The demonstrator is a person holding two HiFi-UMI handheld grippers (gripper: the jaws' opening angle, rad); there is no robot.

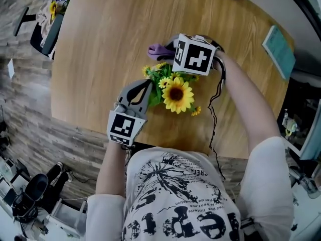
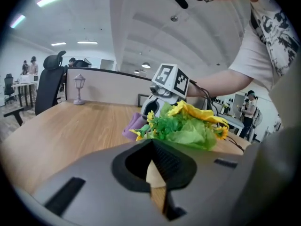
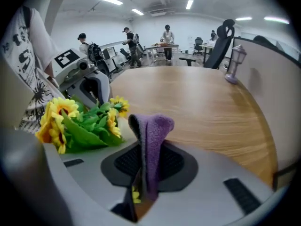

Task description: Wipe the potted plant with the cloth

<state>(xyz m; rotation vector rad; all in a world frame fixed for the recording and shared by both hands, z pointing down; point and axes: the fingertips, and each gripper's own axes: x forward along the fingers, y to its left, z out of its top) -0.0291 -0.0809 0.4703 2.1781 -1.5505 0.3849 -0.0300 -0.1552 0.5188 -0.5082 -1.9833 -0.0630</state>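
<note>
The potted plant [image 1: 175, 92], with yellow sunflowers and green leaves, stands on the round wooden table [image 1: 110, 29]. My left gripper [image 1: 147, 87] reaches it from the near left. Its jaws are shut [image 2: 154, 147] on a pale beige piece, apparently the pot [image 2: 154, 173]; the rest of the pot is hidden. My right gripper [image 1: 168, 51] hangs just behind the plant, shut on a purple cloth [image 1: 157, 50]. In the right gripper view the cloth [image 3: 151, 126] sticks up between the pads, right beside the small flowers [image 3: 113, 114].
A teal pad [image 1: 279, 50] lies at the table's far right. A small lantern lamp [image 3: 235, 62] stands by a partition. A black cable [image 1: 215, 99] trails from the right gripper. An office chair [image 1: 47, 29] stands off the table's left edge.
</note>
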